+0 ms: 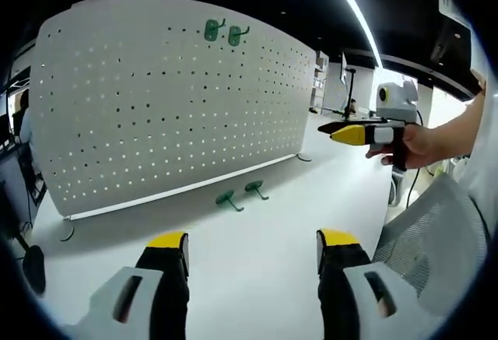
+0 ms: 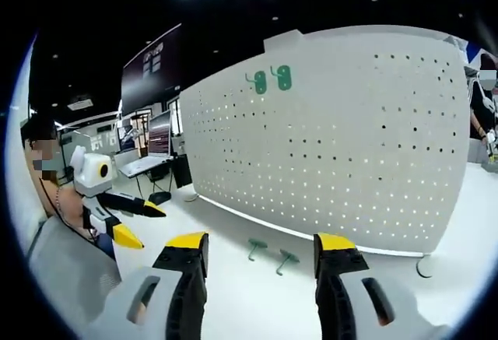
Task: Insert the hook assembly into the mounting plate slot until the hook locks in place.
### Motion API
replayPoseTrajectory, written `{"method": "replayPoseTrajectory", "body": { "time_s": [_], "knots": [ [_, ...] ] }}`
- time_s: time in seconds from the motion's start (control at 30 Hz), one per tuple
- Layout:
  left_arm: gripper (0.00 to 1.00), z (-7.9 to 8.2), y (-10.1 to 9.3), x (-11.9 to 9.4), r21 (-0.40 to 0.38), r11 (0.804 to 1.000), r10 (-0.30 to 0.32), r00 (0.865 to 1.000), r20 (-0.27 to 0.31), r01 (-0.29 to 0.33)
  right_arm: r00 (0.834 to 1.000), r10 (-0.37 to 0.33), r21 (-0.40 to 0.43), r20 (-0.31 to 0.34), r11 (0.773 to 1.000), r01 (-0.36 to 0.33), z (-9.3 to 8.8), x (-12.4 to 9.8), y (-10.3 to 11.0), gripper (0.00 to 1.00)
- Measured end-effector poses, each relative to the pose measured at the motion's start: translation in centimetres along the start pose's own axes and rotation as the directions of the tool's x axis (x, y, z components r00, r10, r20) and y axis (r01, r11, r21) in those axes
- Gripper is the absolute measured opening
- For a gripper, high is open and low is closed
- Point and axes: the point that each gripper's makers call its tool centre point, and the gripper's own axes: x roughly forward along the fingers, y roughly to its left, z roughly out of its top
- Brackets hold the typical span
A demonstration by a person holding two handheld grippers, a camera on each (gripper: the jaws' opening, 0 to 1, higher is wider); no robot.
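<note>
Your left gripper (image 1: 253,248) and right gripper (image 2: 261,250) both gape, holding nothing. Two green hooks (image 1: 241,194) lie on the white table (image 1: 257,278) before the pegboard (image 1: 171,99), where two more hooks (image 1: 224,32) hang.

two hooks (image 1: 241,194) on table (image 1: 257,270), before pegboard (image 1: 156,106)

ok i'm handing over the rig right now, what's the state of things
Left tongs: open, empty, over the table.
Right tongs: open, empty.
Pegboard stands upright on the table, with two green hooks already mounted near its top.
Two more green hooks lie loose on the table in front of the board.
Done: two hooks on. Left: pick up a loose hook and seat it in the board until it locks.
</note>
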Motion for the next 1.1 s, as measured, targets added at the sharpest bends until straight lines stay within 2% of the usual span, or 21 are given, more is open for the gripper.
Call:
{"method": "replayPoseTrajectory", "body": {
  "time_s": [1.1],
  "knots": [
    [0.76,-0.5,0.1,0.2,-0.01,1.0,0.002,1.0,-0.02,-0.002,0.991,-0.013,0.044,-0.136,0.999,0.019,-5.3,-3.3,-0.1,0.66]
  ]
}}
